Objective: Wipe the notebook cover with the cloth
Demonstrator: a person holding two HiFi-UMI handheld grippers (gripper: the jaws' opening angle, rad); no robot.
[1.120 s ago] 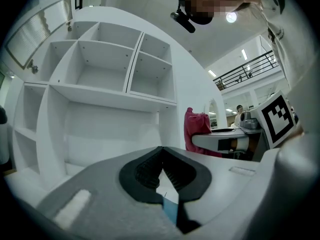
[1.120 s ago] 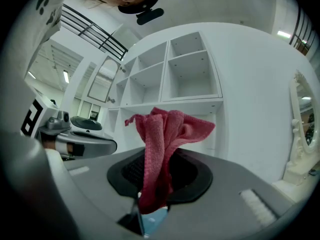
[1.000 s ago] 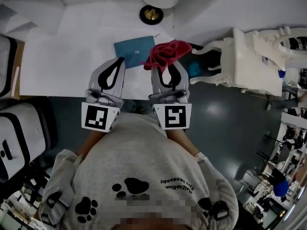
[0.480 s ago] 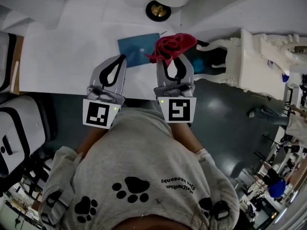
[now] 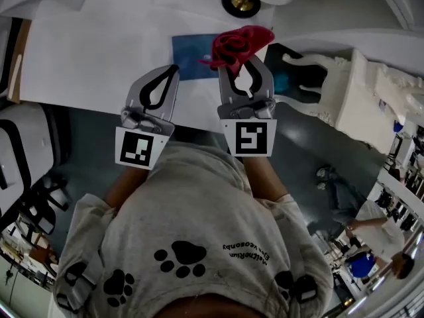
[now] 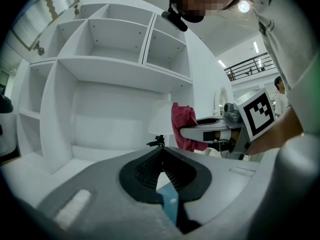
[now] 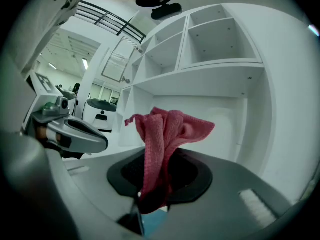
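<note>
White desk (image 5: 93,58), blue notebook (image 5: 192,55); right tool (image 5: 242,63) pinches red cloth (image 5: 235,44); shelving (image 6: 100,59) behind.

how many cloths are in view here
1: the red cloth, clamped in the right gripper, beside the right side of the blue notebook. No other cloth shows.

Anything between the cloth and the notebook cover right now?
Nothing visible. The right gripper holds the red cloth at the right edge of the blue notebook, and nothing lies on its cover. The left gripper, shut and empty, is by the near-left corner.
</note>
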